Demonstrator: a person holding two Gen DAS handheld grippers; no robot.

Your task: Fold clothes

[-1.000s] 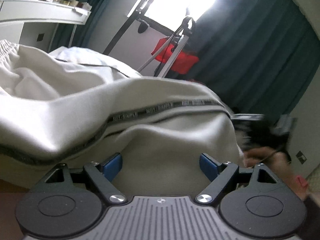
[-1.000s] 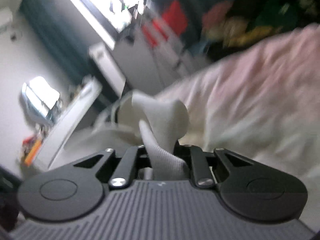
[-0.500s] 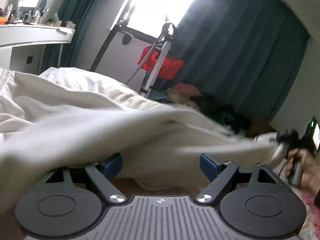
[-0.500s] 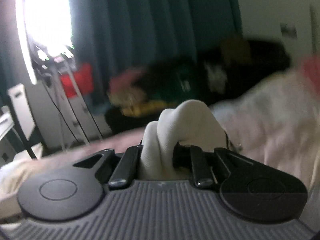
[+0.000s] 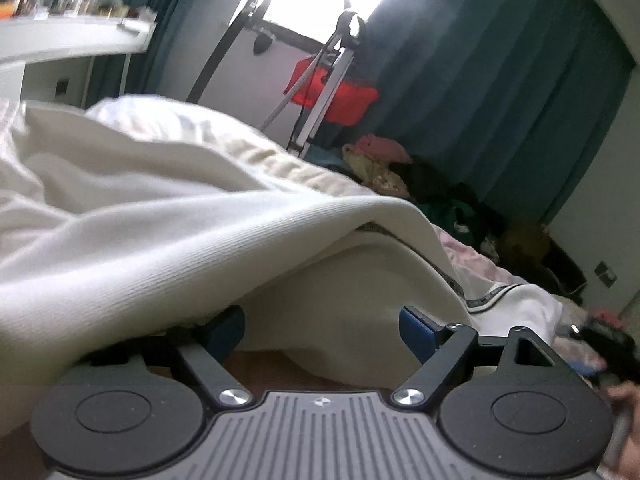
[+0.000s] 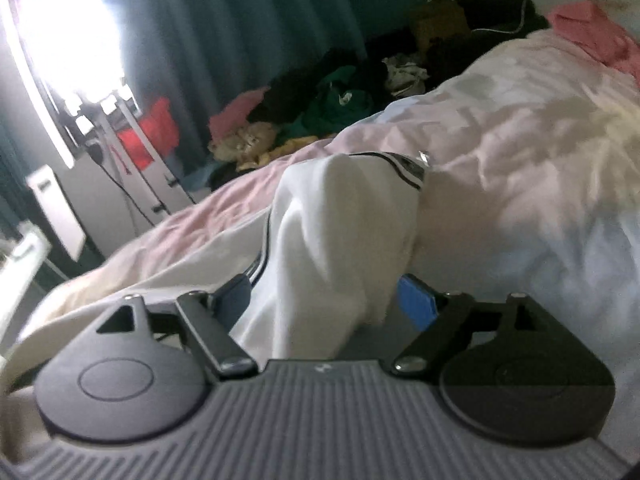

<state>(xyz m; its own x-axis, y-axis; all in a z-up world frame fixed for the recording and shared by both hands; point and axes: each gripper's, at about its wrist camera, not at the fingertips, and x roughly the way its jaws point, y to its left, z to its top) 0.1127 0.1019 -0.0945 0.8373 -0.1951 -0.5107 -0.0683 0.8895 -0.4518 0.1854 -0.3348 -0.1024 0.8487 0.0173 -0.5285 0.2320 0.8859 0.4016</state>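
Note:
A white garment with dark striped trim [image 5: 168,248] lies spread on the bed. In the left wrist view it drapes over the left finger of my left gripper [image 5: 320,326], which is open with its blue pads apart; the cloth lies across the gap. In the right wrist view a bunched end of the same garment [image 6: 340,240] stands between the spread fingers of my right gripper [image 6: 324,300], which is open. The trim [image 6: 404,166] shows at the top of the bunch.
The bed carries a pale pink duvet [image 6: 520,128]. A pile of coloured clothes [image 6: 320,112] lies by dark teal curtains [image 5: 480,80]. A metal stand with a red bag [image 5: 332,88] and a white desk [image 5: 60,40] stand beyond the bed. A pink cloth [image 6: 592,32] lies far right.
My right gripper was shut on the garment's end and swung right across the bed; now its fingers are apart and the cloth rests on the bed. The garment settled lower over my left gripper.

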